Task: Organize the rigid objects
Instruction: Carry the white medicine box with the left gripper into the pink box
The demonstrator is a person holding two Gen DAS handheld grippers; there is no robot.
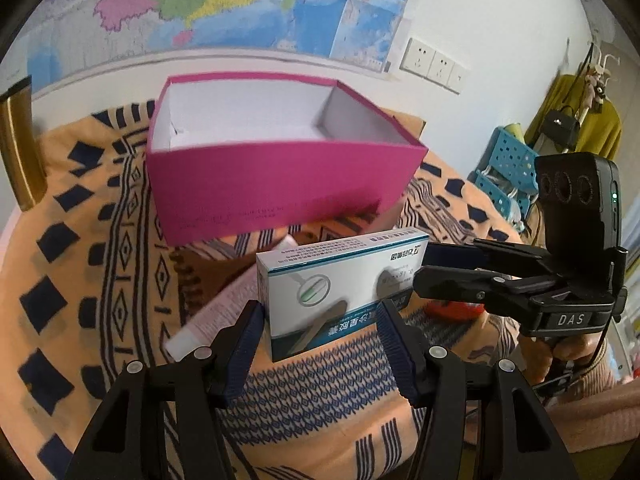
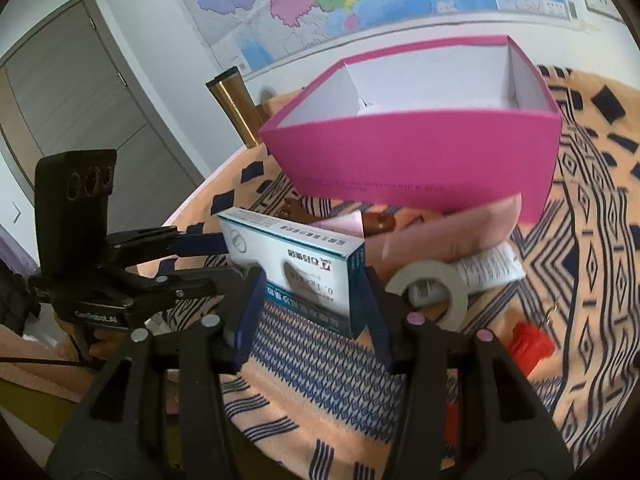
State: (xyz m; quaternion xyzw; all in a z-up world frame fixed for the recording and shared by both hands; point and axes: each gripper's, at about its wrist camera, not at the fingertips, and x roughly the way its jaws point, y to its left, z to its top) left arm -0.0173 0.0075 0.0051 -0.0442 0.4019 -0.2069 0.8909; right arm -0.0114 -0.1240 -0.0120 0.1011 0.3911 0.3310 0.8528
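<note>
Both grippers are clamping one white-and-teal medicine box [image 1: 340, 280]: left gripper [image 1: 320, 336] on one end, right gripper [image 2: 312, 312] on the other. It is hanging above the patterned cloth, long axis running gripper to gripper. The open pink box [image 1: 276, 188] is lying just beyond, equally near both.

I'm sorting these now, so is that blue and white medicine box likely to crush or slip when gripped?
The medicine box looks like thin glossy carton: probably light, and dentable under a hard squeeze. Its flat parallel sides should sit steady between the ribbed pads.
</note>
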